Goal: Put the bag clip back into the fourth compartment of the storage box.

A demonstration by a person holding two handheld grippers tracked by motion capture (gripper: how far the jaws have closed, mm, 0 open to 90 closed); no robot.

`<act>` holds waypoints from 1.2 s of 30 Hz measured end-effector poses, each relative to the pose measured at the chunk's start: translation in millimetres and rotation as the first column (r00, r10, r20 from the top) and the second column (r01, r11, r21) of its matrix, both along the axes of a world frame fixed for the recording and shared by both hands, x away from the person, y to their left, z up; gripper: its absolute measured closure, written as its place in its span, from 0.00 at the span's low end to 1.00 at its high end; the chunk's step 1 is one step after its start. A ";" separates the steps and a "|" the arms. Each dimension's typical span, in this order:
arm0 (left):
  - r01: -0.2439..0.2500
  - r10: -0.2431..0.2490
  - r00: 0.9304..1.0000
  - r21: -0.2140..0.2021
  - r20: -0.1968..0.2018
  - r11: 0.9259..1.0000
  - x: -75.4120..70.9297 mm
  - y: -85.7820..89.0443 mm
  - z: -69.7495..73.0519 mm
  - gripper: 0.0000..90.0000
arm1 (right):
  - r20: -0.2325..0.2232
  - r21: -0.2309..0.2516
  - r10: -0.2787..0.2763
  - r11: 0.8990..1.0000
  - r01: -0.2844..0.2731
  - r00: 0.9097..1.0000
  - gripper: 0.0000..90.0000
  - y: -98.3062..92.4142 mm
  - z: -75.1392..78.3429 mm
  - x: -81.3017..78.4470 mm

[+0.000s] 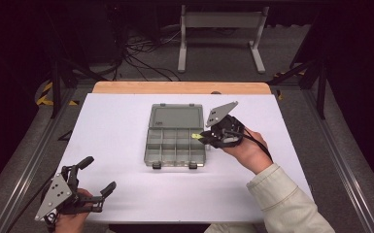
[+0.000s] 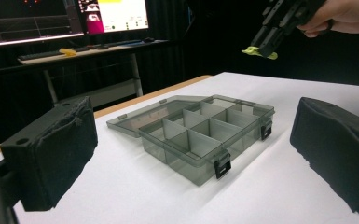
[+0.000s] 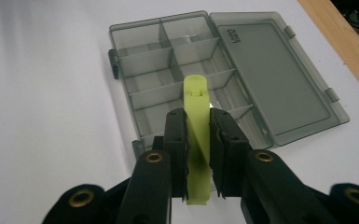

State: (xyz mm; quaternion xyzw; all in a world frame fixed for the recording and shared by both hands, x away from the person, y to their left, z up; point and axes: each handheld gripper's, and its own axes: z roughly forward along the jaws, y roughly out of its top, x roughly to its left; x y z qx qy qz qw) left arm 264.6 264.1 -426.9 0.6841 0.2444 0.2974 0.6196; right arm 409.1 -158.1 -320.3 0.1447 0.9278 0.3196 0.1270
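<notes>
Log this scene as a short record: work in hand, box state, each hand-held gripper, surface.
work: carrying a yellow-green clip above the open box
box: grey, lid laid flat, compartments look empty
right hand-held gripper: shut on clip, above box's right edge
left hand-held gripper: open, empty, near table's front left corner
surface: white table, wooden strip at far edge

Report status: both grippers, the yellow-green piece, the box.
Right gripper shut on yellow-green clip, above open compartment box. Left gripper open, idle at table's near edge. Compartments look empty; nothing in the way.
</notes>
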 end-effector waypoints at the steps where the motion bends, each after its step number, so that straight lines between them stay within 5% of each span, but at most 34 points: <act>1: 0.001 -0.001 1.000 -0.001 0.000 1.000 0.0 0.0 0.0 0.01 | 0.002 0.001 -0.011 1.000 0.011 1.000 0.87 0.7 1.0 5.3; 13: 0.002 -0.002 1.000 0.002 0.002 1.000 0.0 -0.2 0.2 0.01 | 0.000 0.015 -0.051 0.999 0.051 0.999 0.87 5.5 -0.3 33.7; 36: 0.007 -0.007 1.000 -0.001 -0.001 1.000 0.1 -0.3 0.2 0.01 | -0.023 -0.005 -0.099 0.995 0.099 0.995 0.87 19.6 -28.5 84.7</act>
